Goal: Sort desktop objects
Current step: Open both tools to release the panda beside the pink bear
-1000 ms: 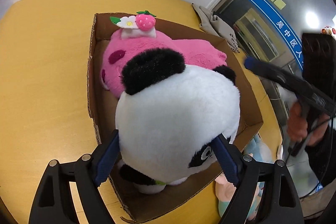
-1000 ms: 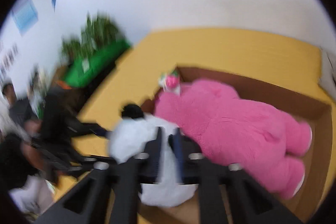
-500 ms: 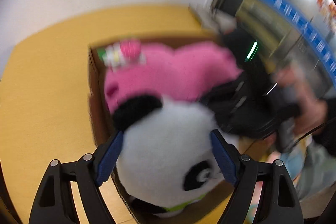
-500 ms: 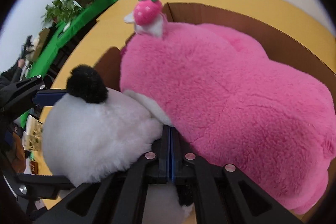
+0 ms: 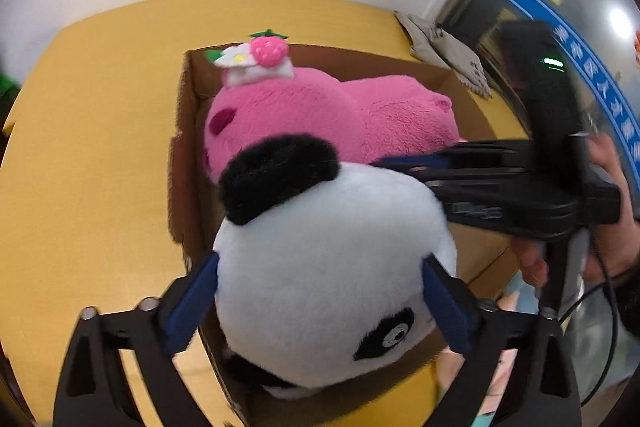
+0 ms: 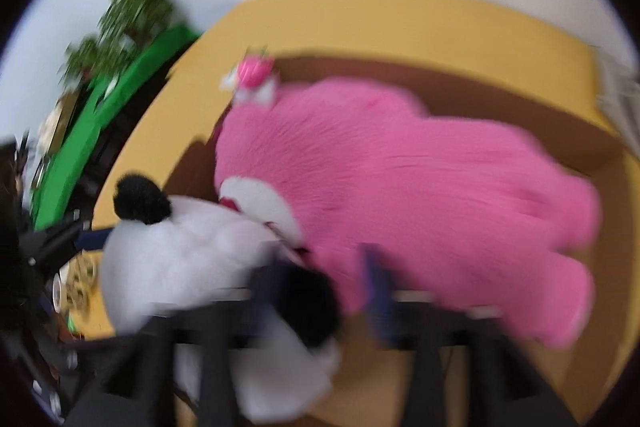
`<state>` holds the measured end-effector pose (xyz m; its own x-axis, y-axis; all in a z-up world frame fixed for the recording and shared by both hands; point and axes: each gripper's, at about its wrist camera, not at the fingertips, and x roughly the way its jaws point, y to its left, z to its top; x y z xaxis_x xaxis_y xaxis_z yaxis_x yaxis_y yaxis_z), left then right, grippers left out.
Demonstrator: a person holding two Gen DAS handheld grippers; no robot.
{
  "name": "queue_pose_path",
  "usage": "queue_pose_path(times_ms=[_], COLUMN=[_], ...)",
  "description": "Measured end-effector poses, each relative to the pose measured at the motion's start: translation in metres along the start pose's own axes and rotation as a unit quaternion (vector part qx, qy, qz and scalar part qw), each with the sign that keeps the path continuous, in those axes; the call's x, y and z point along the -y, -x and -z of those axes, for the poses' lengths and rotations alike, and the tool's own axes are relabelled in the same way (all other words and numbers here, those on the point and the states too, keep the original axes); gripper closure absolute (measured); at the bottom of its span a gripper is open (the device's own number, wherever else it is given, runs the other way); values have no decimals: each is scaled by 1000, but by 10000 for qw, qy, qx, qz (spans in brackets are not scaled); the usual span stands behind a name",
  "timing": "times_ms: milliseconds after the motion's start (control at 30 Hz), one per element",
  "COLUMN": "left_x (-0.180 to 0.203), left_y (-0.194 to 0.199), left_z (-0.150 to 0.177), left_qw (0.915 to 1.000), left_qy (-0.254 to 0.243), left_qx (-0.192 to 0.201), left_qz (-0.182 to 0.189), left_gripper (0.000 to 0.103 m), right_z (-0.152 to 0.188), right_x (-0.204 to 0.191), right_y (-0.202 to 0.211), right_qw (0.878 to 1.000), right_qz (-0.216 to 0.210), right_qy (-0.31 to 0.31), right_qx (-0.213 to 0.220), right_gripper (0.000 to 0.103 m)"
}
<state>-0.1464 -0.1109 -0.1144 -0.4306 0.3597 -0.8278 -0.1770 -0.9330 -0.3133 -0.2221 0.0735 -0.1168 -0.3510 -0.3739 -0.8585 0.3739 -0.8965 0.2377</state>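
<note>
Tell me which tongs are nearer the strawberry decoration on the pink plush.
Right. The right tongs reach in beside the pink plush, below the strawberry decoration. The left tongs straddle the panda plush at the box's near end.

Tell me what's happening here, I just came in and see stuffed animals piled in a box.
A person holding a claw in each hand is sorting plush toys into a cardboard box on a yellow table. A pink plush already lies inside. The left claw straddles the head of a panda plush at the box's near end, its jaws opening. The right claw, blurred in its own view, is opening beside the panda's dark ear, gripping nothing clearly.
</note>
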Motion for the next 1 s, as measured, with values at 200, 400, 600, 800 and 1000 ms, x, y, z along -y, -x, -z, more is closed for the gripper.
queue_pose_path(times_ms=[200, 400, 600, 800, 1000], left_x=[27, 79, 128, 148, 154], left_y=[52, 64, 53, 49, 41], left_z=[19, 52, 88, 100, 105], left_qw=[9993, 9996, 9988, 9978, 9966], left_qy=[268, 260, 327, 465, 633], left_qx=[264, 93, -202, -293, -374], left_qz=[-63, 82, 300, 365, 362], left_gripper=[0, 0, 0, 0, 0], right_z=[52, 120, 176, 208, 231], right_x=[26, 30, 35, 33, 24], right_y=[104, 147, 166, 181, 188], right_qw=[9986, 9975, 9975, 9991, 9991], right_qz=[273, 651, 599, 296, 56], right_qy=[-228, -188, -368, -294, -376], right_qx=[403, 202, -34, -81, -181], right_gripper=[18, 18, 18, 18, 18])
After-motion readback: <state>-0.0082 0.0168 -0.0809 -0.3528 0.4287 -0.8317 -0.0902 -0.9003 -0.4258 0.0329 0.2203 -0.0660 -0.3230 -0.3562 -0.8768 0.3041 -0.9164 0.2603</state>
